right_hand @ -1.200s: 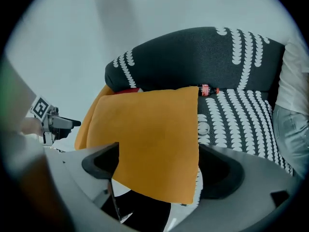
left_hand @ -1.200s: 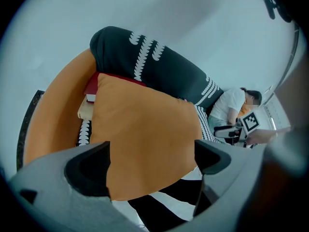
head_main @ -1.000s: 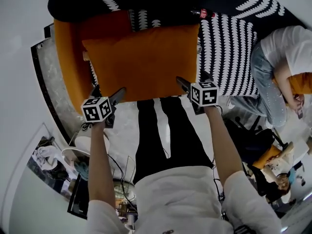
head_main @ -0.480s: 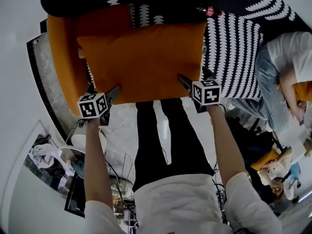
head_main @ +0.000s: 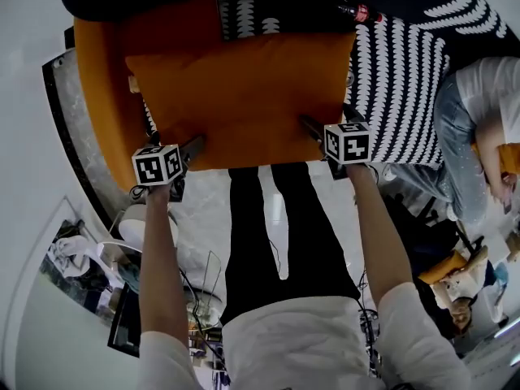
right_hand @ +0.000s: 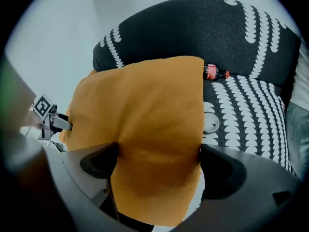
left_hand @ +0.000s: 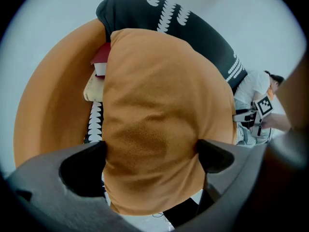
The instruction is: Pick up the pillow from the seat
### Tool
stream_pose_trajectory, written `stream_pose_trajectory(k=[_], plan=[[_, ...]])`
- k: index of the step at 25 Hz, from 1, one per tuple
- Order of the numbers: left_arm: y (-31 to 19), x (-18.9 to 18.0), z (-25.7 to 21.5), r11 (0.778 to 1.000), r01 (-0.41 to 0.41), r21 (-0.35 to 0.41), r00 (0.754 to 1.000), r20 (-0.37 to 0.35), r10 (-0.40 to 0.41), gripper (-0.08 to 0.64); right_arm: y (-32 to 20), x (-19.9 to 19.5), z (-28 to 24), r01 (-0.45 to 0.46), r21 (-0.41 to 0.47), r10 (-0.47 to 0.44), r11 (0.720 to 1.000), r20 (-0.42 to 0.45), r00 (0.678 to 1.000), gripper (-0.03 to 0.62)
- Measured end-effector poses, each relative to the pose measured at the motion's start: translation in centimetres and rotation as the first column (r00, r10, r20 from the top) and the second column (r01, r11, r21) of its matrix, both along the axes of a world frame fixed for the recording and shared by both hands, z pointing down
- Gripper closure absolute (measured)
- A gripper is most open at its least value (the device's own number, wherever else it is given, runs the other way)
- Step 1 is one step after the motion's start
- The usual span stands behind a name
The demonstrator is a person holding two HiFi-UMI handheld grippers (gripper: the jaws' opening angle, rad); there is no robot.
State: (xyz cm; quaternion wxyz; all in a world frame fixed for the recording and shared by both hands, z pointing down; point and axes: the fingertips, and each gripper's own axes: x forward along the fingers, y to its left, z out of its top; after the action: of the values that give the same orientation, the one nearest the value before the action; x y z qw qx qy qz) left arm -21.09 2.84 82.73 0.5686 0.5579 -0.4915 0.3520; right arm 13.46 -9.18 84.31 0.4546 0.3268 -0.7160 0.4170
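Note:
A large orange pillow (head_main: 244, 96) hangs in front of the black-and-white patterned seat (head_main: 398, 80), held by its two near corners. My left gripper (head_main: 193, 146) is shut on the pillow's left corner; in the left gripper view the orange fabric (left_hand: 154, 129) fills the gap between the jaws. My right gripper (head_main: 311, 127) is shut on the right corner, and the cloth (right_hand: 154, 144) bulges between its jaws in the right gripper view. The pillow hides most of the seat behind it.
An orange armrest or second cushion (head_main: 101, 96) stands at the left of the seat. A cola bottle (right_hand: 215, 72) and a round white object (right_hand: 210, 122) lie on the seat. A seated person (head_main: 479, 120) is at the right. Clutter (head_main: 89, 258) lies at lower left.
The pillow has risen slightly and drifted toward the upper edge of the head view. Both grippers keep their hold on its corners.

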Motion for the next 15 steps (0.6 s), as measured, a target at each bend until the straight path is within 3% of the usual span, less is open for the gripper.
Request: stream_pose_trajectory(k=[8, 12, 15], plan=[[-0.4, 0.2, 0.8, 1.0, 0.013, 0.008, 0.999, -0.036, -0.013, -0.022, -0.5, -0.6, 1.7, 0.032, -0.082, -0.03, 0.996, 0.035, 0.999, 0.12], [-0.6, 0.6, 0.5, 1.0, 0.013, 0.005, 1.0, -0.022, -0.013, 0.042, -0.5, -0.8, 1.3, 0.052, -0.091, -0.051, 0.995, 0.011, 0.999, 0.128], [-0.7, 1.1, 0.0, 1.0, 0.005, -0.012, 1.0, -0.021, -0.005, 0.089, -0.3, -1.0, 0.5, 0.064, -0.081, -0.064, 0.995, 0.002, 0.998, 0.202]])
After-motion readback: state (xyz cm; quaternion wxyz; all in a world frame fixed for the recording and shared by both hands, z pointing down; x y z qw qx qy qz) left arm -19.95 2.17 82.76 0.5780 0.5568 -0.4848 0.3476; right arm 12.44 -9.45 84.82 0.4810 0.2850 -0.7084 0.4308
